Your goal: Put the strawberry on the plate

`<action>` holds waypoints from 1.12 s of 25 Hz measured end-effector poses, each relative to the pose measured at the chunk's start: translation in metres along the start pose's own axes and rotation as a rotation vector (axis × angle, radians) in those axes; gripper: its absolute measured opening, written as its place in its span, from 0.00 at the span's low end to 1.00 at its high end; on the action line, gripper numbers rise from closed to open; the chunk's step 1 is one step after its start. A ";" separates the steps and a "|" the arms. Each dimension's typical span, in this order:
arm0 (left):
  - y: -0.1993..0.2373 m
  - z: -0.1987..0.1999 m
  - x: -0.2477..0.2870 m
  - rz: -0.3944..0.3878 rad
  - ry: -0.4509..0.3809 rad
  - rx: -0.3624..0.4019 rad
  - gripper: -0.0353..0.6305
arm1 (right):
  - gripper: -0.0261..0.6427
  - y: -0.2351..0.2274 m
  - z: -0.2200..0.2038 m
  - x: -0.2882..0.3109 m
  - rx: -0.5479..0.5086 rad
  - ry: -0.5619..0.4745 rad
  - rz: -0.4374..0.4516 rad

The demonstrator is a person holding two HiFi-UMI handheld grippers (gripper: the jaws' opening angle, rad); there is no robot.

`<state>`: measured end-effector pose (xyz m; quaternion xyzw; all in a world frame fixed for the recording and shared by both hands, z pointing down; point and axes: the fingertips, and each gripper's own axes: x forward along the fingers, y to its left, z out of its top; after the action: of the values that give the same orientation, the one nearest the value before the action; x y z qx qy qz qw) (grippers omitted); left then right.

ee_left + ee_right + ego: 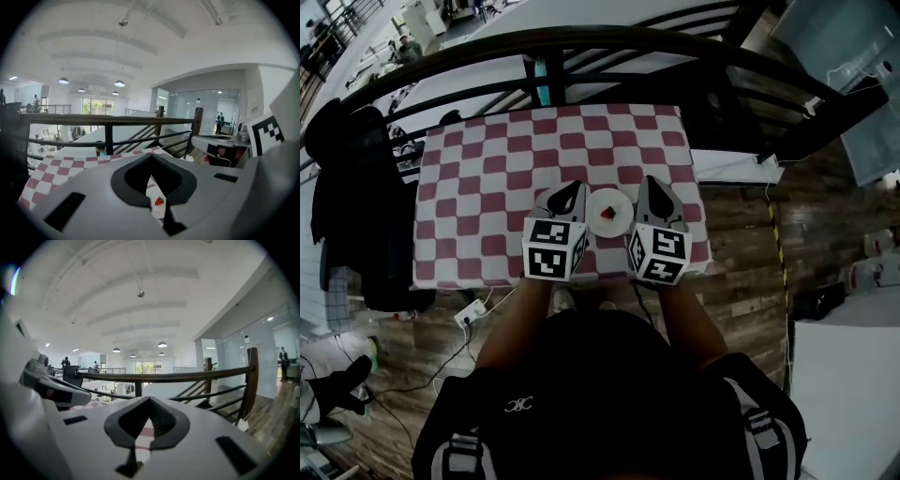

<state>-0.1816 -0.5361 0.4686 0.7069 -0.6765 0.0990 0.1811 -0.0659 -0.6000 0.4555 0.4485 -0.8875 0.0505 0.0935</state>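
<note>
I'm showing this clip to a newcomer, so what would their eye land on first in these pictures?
The red-and-white checkered tablecloth dominates the head view, with a dark railing curving behind the table. Toward the cloth's front edge, a red strawberry sits on a small white plate. It is flanked by the left gripper and the right gripper, each shut and empty, with bold black-and-white marker cubes.

One strawberry (pixel 607 215), one plate (pixel 615 226), two tongs (pixel 576 187) (pixel 649 181)
</note>
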 end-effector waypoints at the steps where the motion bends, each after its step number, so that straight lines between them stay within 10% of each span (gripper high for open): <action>1: -0.002 0.008 0.001 -0.009 -0.015 0.005 0.04 | 0.06 -0.003 0.012 -0.004 -0.007 -0.020 -0.011; 28: -0.002 0.053 0.030 -0.054 -0.063 0.067 0.04 | 0.06 -0.010 0.025 0.019 0.007 0.004 0.001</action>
<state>-0.1838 -0.5843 0.4311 0.7334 -0.6587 0.0942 0.1387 -0.0724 -0.6253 0.4349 0.4484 -0.8872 0.0547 0.0939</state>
